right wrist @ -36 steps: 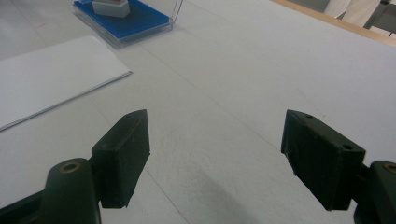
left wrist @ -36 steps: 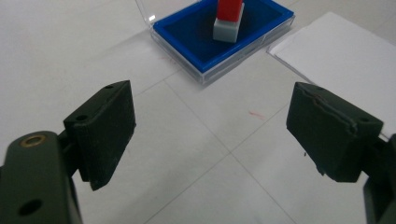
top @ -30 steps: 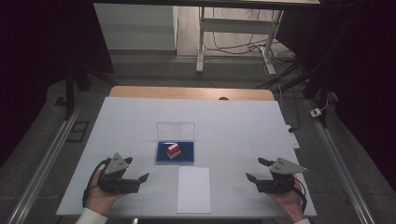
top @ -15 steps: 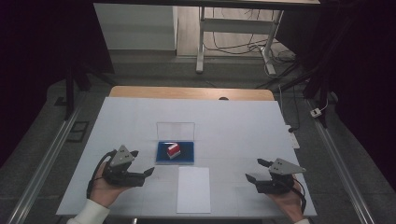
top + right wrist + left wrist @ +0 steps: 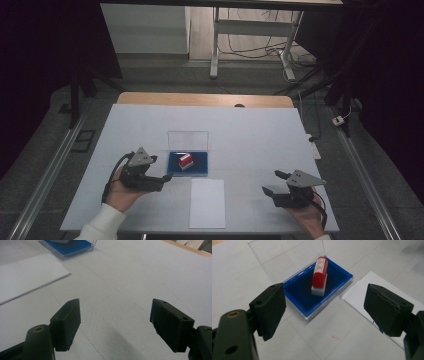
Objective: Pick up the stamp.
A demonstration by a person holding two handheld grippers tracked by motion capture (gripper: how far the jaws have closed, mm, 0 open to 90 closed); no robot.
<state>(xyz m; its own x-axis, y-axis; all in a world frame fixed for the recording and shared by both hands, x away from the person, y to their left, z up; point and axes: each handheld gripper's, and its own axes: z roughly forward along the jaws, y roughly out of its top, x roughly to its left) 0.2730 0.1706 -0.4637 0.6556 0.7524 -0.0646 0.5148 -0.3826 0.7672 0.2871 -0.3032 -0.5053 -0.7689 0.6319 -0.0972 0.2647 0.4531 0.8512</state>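
Observation:
A red and white stamp (image 5: 185, 161) (image 5: 320, 276) lies on a blue ink pad (image 5: 200, 166) (image 5: 300, 293) whose clear lid (image 5: 188, 140) (image 5: 287, 257) stands open behind it. My left gripper (image 5: 161, 176) (image 5: 324, 308) is open just left of the pad, its jaws wide apart and aimed at the stamp. A white sheet of paper (image 5: 207, 202) (image 5: 359, 293) (image 5: 22, 275) lies in front of the pad. My right gripper (image 5: 272, 184) (image 5: 115, 322) rests open at the table's right front, nothing between its jaws. The pad's corner (image 5: 71, 246) lies far off in the right gripper view.
The white table top (image 5: 260, 140) stretches broadly around the pad, with a wooden strip (image 5: 200, 99) at its far edge. Metal rails run along both sides of the table. Table legs and cables stand on the floor beyond.
My left gripper has moved right and forward, closing in on the ink pad's left side. The right gripper has barely shifted.

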